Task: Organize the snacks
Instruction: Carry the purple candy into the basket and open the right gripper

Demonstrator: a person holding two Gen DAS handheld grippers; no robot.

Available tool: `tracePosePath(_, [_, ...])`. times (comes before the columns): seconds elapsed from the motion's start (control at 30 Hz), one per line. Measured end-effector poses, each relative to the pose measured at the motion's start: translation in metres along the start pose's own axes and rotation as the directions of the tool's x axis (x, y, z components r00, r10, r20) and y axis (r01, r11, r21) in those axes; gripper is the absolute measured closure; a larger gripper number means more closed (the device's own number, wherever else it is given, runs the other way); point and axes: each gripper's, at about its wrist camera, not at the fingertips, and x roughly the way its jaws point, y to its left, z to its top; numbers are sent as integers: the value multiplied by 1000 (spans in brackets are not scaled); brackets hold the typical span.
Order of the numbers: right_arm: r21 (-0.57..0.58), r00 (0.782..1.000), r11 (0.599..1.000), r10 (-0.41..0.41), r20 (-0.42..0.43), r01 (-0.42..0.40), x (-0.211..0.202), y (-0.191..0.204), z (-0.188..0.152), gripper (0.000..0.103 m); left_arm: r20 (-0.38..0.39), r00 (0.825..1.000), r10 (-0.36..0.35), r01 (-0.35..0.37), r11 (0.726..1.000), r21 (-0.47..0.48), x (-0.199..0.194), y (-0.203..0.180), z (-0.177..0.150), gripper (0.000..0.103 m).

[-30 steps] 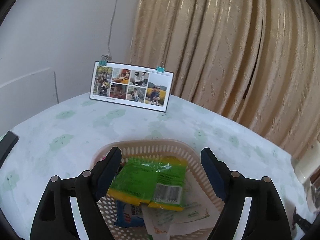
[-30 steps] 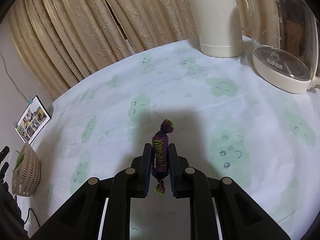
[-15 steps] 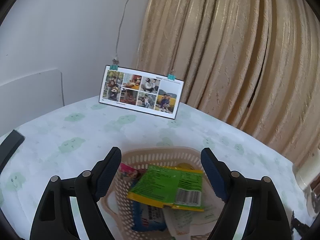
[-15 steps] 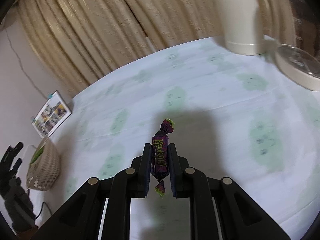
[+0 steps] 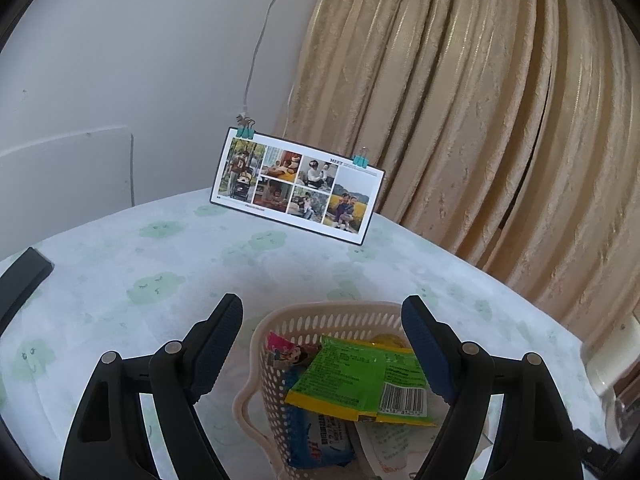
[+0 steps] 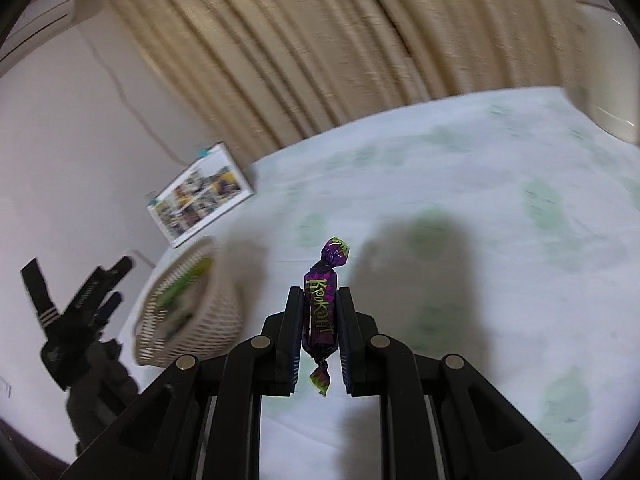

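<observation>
A purple wrapped candy (image 6: 320, 312) with green lettering stands upright between the pads of my right gripper (image 6: 319, 300), which is shut on it above the table. The beige perforated basket (image 6: 192, 312) lies to the left of it. In the left wrist view the basket (image 5: 320, 320) holds a green and yellow snack packet (image 5: 360, 380), a blue packet (image 5: 320, 436) and a small pink one (image 5: 286, 350). My left gripper (image 5: 322, 320) hangs open over the basket's near side, with nothing between its fingers; it shows as a dark shape (image 6: 80, 320) in the right wrist view.
A clipped photo card (image 5: 298, 186) stands at the back of the table against the wall. Beige curtains (image 5: 480, 120) hang behind. The tablecloth (image 5: 120, 280) is pale with green cloud prints. A white jug (image 6: 608, 80) sits at the far right. A dark strap (image 5: 22, 276) lies at the left edge.
My right gripper has swung left with the candy, bringing the basket and photo card much closer in its view. My left gripper has drawn back, so the basket sits lower between its fingers.
</observation>
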Motion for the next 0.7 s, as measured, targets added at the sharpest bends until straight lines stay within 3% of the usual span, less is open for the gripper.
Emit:
tracePosePath(0.27, [-103,994,989,108,-19,-109,21,73,7,87,-6,1000,-19,19,999,-45,0,8,2,21])
tracePosePath(0.53, [-133,989,981,136,-50,-142,46,106,12,86,-11,999,-41,40,998,-55,-1,10,2,21])
tracePosePath(0.7, [-155,981,970,179,-71,-188,51,123,6,86,-4,999,-35,34,993,-112,-1,24,6,21])
